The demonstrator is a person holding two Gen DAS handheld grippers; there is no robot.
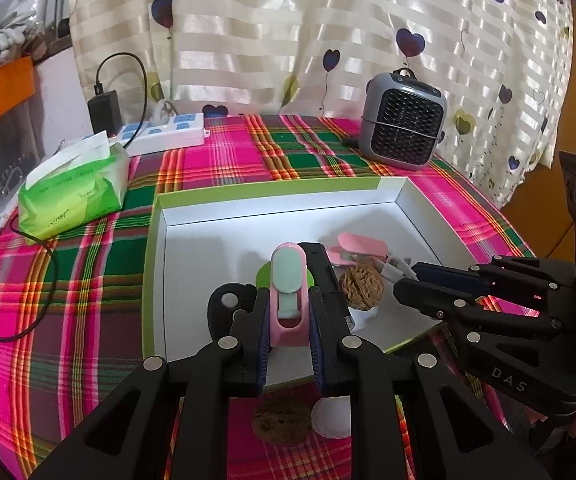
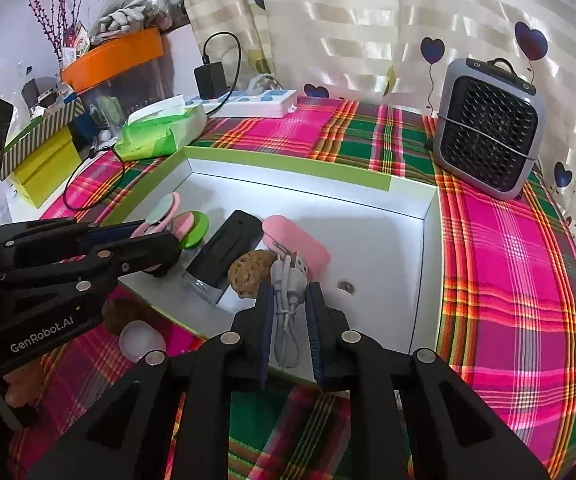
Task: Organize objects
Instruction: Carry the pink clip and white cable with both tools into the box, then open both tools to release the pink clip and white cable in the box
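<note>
My left gripper (image 1: 288, 297) is shut on a pink clip with a mint-green oval face (image 1: 287, 276), held over the near part of a shallow white box with a green rim (image 1: 272, 186). My right gripper (image 2: 290, 287) is shut on a coiled white USB cable (image 2: 288, 300), over the same box (image 2: 288, 170). Inside lie a black rectangular device (image 2: 228, 246), a walnut (image 2: 248, 268), a pink case (image 2: 300, 240) and a green and pink disc (image 2: 194, 229). Each gripper shows in the other's view: the right gripper (image 1: 406, 280) and the left gripper (image 2: 164, 250).
On the plaid cloth in front of the box lie a second brown walnut (image 1: 282, 422) and a white round shell (image 1: 332, 418). A grey mesh-front heater (image 1: 404, 128) stands at the back right. A green tissue pack (image 1: 76, 192), a power strip (image 1: 164, 132) and black cords sit on the left.
</note>
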